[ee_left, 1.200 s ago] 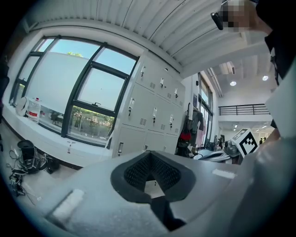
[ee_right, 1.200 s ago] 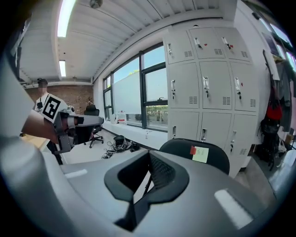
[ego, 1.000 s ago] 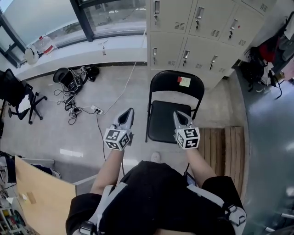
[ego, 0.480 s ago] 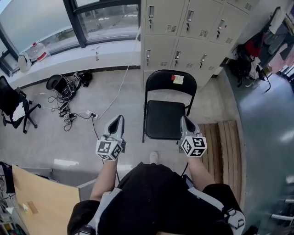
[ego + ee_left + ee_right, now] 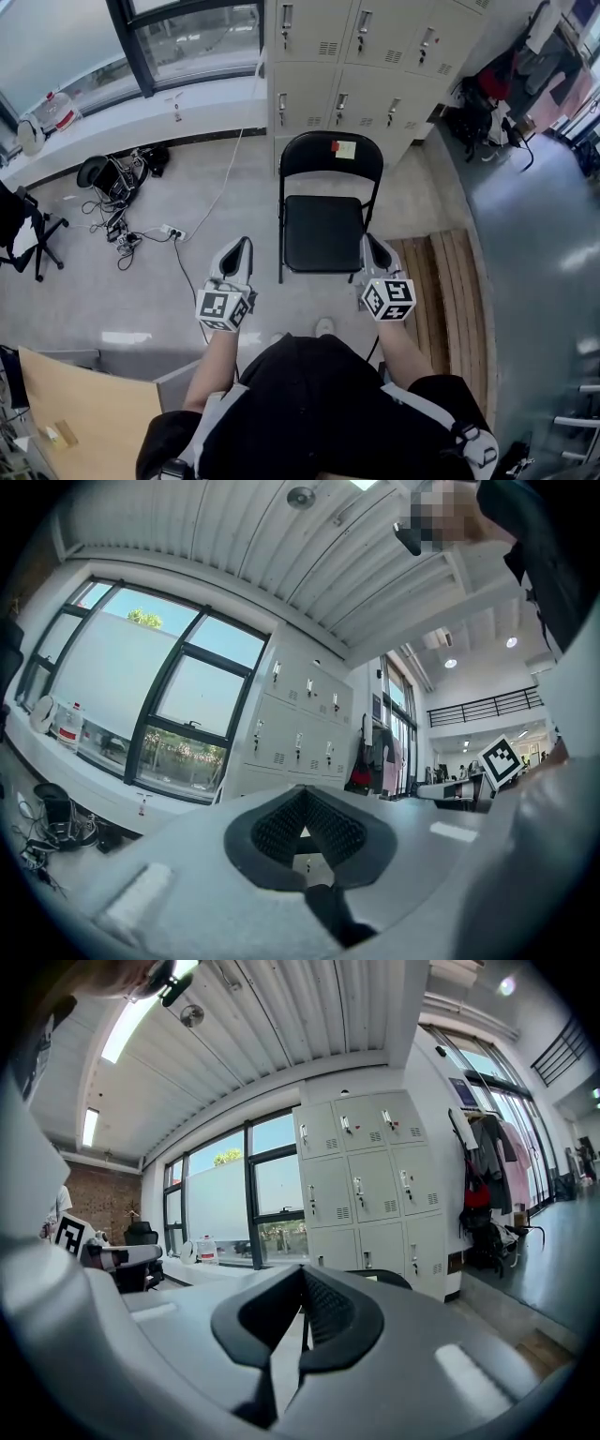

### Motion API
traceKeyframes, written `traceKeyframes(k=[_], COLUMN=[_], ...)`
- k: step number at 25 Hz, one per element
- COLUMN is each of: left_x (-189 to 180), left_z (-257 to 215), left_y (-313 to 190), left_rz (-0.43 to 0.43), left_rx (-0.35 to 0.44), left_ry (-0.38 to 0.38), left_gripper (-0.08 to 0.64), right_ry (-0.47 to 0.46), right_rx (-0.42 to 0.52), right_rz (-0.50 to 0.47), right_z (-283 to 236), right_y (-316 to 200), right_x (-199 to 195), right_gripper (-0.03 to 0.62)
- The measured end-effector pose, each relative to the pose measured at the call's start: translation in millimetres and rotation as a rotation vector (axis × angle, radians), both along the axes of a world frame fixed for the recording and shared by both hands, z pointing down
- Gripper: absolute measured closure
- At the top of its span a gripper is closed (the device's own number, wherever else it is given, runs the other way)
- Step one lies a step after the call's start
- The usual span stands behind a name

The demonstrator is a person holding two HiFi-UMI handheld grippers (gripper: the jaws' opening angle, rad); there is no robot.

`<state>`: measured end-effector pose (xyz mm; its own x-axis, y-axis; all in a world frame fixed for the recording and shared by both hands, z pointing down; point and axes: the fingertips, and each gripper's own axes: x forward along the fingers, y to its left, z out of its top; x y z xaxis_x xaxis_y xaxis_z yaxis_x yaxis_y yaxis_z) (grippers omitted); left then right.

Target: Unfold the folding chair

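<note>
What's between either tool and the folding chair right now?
Nothing visible. Only bare floor separates the left tool from the folding chair; the right tool sits by its seat's near right corner. Both tools are shut and empty.

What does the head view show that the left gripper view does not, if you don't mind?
Only the head view: the folding chair standing open with its seat down, the wooden slats beside it, and the floor cables. Only the left gripper view: the ribbed ceiling, a balcony railing, and the left gripper up close, jaws shut on nothing. Both: the grey lockers, the window and the water jug on the sill.
</note>
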<state>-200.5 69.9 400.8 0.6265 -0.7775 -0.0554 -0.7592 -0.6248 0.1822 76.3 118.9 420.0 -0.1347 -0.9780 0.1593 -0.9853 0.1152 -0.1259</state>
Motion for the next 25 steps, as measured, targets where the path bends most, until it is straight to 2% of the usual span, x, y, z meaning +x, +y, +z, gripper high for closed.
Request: traceKeyframes(k=[6, 11, 17, 25], left_x=[6, 26, 44, 23], left_z=[-1, -13, -24, -17], left_y=[-9, -18, -18, -14], left_rz=[-0.033, -0.046, -0.045, -0.102], left_rx=[0.012, 0.054, 0.065, 0.039], left_ry=[-0.009, -0.023, -0.01, -0.005], left_gripper=[0.561, 0.561, 0.56, 0.56], right_ry=[-0.009, 0.002, -0.011, -0.015], right_rx=[0.017, 0.044, 0.072, 0.053], right_rz=[-0.008, -0.006, -0.018, -0.032], right_z=[-3, -13, -22, -11], right_y=[-15, -25, -35, -35], right_x=[16, 41, 54, 55], right_gripper=[0.589, 0.589, 0.589, 0.589])
